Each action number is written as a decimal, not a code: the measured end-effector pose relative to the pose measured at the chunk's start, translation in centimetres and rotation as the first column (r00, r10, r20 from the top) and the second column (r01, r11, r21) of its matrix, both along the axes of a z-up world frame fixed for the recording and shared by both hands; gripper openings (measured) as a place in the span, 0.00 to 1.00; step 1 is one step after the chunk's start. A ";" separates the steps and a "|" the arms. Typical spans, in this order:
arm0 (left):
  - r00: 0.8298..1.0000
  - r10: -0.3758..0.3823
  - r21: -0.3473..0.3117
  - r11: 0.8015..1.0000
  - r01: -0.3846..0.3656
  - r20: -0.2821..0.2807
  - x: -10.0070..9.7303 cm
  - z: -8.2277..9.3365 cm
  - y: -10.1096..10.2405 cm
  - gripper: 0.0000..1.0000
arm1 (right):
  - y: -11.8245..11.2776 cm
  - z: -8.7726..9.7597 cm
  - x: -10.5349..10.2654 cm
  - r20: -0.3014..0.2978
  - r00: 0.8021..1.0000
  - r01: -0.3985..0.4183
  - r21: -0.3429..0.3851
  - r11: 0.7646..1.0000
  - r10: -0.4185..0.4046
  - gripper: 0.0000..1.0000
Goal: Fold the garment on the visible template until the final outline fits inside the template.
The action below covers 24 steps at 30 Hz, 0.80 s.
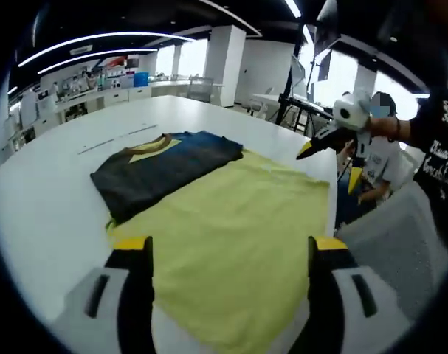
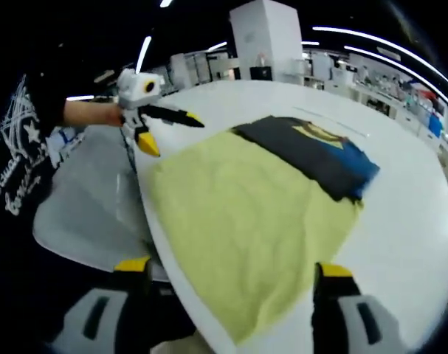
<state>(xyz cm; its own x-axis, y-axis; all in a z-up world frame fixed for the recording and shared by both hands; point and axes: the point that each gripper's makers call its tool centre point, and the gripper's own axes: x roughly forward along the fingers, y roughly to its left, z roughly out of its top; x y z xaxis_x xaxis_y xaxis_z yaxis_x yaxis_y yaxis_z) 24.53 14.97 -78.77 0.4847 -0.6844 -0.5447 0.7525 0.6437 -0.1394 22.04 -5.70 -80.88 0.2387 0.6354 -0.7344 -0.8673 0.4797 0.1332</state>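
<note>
A dark garment (image 1: 164,166) with a blue patch and a yellow-brown collar lies folded on the far part of a pale yellow template cloth (image 1: 238,228), spread on a white table (image 1: 46,199). My left gripper (image 1: 229,249) hovers open over the cloth's near end, with nothing between its jaws. The right gripper (image 1: 312,147) hangs above the cloth's right edge. In the right gripper view the folded garment (image 2: 312,155) rests on the yellow cloth (image 2: 238,214). My right gripper (image 2: 233,269) stands open over the cloth's near corner. The left gripper (image 2: 172,134) is spread open near the table edge.
A grey chair (image 1: 401,236) (image 2: 91,214) stands against the table edge beside the cloth. A person in a black printed shirt (image 2: 24,147) holds the grippers there. Another person (image 1: 378,162) sits beyond. Counters and shelves (image 1: 98,85) line the back wall.
</note>
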 end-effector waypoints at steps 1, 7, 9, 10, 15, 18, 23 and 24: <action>1.000 -0.001 0.003 1.000 0.001 -0.004 -0.4 -0.2 0.0 0.83 | -0.1 -0.1 -0.1 0.005 1.000 -0.010 -0.011 1.000 0.010 0.89; 0.998 -0.043 0.017 0.999 0.044 -0.040 -2.5 -1.5 -0.2 0.75 | -0.5 -1.0 -0.4 0.028 0.999 -0.020 -0.044 0.999 0.021 0.79; 0.997 -0.055 0.032 0.998 0.057 -0.047 -3.1 -2.2 -0.1 0.74 | -0.7 -1.4 -0.5 0.030 0.999 -0.018 -0.050 0.999 0.019 0.76; 0.997 -0.059 0.037 0.997 0.060 -0.049 -3.3 -2.3 0.0 0.74 | -0.8 -1.6 -0.6 0.026 0.999 -0.016 -0.054 0.998 0.018 0.76; 0.996 -0.047 0.029 0.998 0.049 -0.079 -3.9 -3.0 0.6 0.68 | -1.3 -2.5 -1.1 0.033 0.998 -0.042 -0.095 0.995 0.046 0.74; 0.995 -0.036 0.036 0.999 0.039 -0.092 -4.4 -3.6 1.0 0.67 | -1.8 -2.9 -1.1 0.042 0.998 -0.051 -0.123 0.991 0.056 0.66; 0.995 -0.049 0.082 0.995 0.056 -0.081 -5.2 -4.4 1.5 0.63 | -2.0 -3.2 -1.3 0.065 0.995 -0.070 -0.148 0.987 0.080 0.62; 0.996 -0.054 0.086 0.994 0.061 -0.078 -5.3 -4.5 1.6 0.62 | -2.1 -3.3 -1.2 0.070 0.994 -0.074 -0.155 0.985 0.086 0.62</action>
